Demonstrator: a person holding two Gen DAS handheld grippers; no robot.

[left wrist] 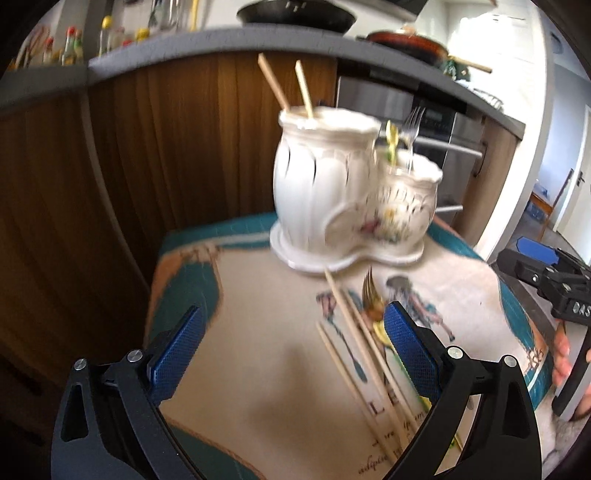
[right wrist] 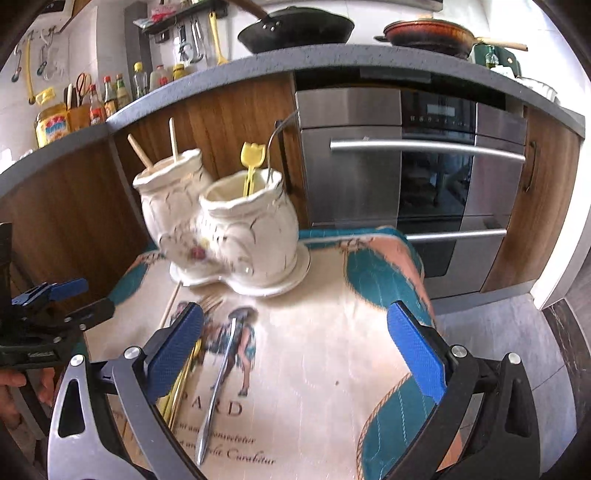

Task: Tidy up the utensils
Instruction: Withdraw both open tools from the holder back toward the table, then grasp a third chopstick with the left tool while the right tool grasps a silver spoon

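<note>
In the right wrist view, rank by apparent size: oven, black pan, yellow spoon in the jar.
1. Oven, largest.
2. Black pan.
3. Yellow spoon, smallest, though it sits nearer the camera.

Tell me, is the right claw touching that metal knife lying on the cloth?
Apart. In the right wrist view the right claw stands wide open, and the metal knife lies on the cloth between its blue pads, clear of both.

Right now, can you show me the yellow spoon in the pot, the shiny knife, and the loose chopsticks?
yellow spoon [right wrist: 252, 152]: right wrist view, its tulip-shaped top.
shiny knife [right wrist: 218, 387]: right wrist view, mid-handle.
loose chopsticks [left wrist: 351, 332]: left wrist view, middle of one stick.
</note>
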